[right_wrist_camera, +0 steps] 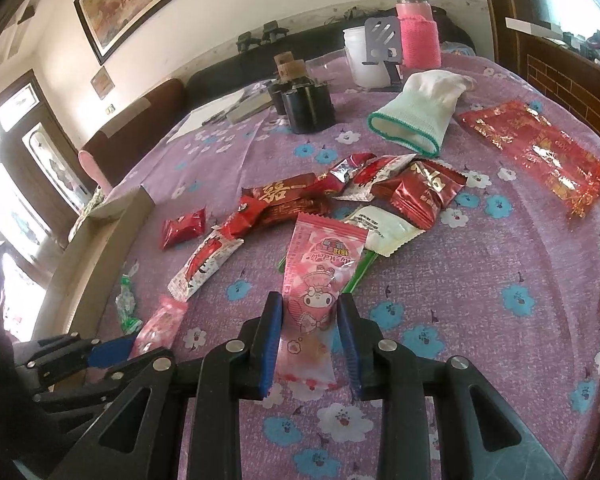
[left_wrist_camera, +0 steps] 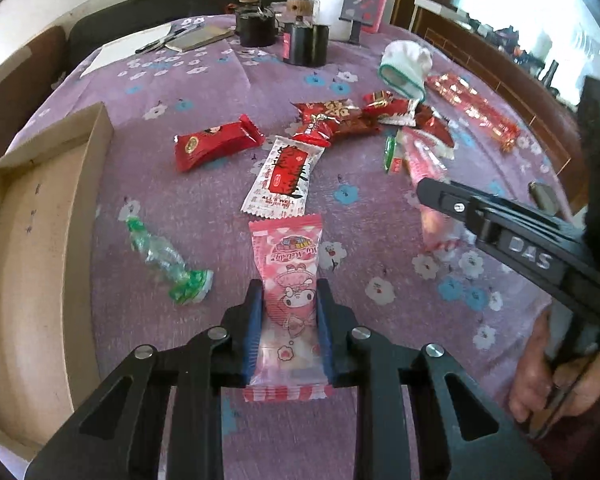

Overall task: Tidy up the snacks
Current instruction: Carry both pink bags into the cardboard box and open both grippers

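Here each tool (left_wrist_camera: 288, 320) (right_wrist_camera: 310, 340) pinches a glossy, crinkled pink wrapper (left_wrist_camera: 286, 280) (right_wrist_camera: 316, 280).

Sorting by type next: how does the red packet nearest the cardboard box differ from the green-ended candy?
The red packet is opaque and glossy; the green-ended candy has a clear wrapper. The red packet is broad with crimped ends; the green-ended candy is slim with twisted ends. Both lie loose on the purple cloth.
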Demonstrator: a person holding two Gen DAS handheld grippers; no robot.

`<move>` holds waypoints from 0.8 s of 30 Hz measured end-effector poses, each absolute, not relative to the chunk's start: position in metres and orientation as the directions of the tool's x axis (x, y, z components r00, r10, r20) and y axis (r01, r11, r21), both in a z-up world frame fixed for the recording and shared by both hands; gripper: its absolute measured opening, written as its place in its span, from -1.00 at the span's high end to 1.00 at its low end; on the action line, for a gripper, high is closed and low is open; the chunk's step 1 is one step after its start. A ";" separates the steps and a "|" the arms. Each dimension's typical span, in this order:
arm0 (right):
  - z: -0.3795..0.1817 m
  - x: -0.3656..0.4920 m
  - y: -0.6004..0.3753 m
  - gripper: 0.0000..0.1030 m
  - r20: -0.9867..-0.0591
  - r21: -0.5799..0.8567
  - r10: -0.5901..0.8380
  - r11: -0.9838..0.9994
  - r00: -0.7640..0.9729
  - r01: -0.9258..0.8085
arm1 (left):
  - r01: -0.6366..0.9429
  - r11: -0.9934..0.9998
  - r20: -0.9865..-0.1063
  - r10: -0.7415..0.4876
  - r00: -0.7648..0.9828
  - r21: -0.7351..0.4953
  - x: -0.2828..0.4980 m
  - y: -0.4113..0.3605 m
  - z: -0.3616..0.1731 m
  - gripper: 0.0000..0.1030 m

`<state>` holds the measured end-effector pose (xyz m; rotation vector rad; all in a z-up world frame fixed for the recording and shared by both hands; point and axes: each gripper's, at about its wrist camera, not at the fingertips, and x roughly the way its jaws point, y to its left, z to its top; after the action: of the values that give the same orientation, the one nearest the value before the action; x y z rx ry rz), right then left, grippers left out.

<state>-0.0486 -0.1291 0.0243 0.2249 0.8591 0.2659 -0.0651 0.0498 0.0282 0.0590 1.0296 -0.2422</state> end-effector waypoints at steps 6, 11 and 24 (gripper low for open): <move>0.028 -0.054 -0.129 0.52 -0.677 0.336 0.366 0.926 0.639 -0.174 | 0.218 0.957 -0.811 -0.279 0.515 -0.191 -0.087 0.072 0.050 0.58; 0.045 -0.067 -0.129 0.53 -0.618 0.343 0.378 0.919 0.690 -0.195 | 0.172 0.955 -0.775 -0.297 0.558 -0.242 -0.101 0.115 0.079 0.57; 0.104 -0.053 -0.015 0.54 -0.623 0.424 0.585 0.810 0.519 -0.404 | -0.061 0.969 -0.784 -0.155 0.601 -0.239 -0.037 0.255 0.103 0.57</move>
<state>-0.0529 -0.0152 0.1039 0.2383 0.8344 0.5999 -0.0371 0.2550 0.1033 -0.2520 0.9265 -0.0551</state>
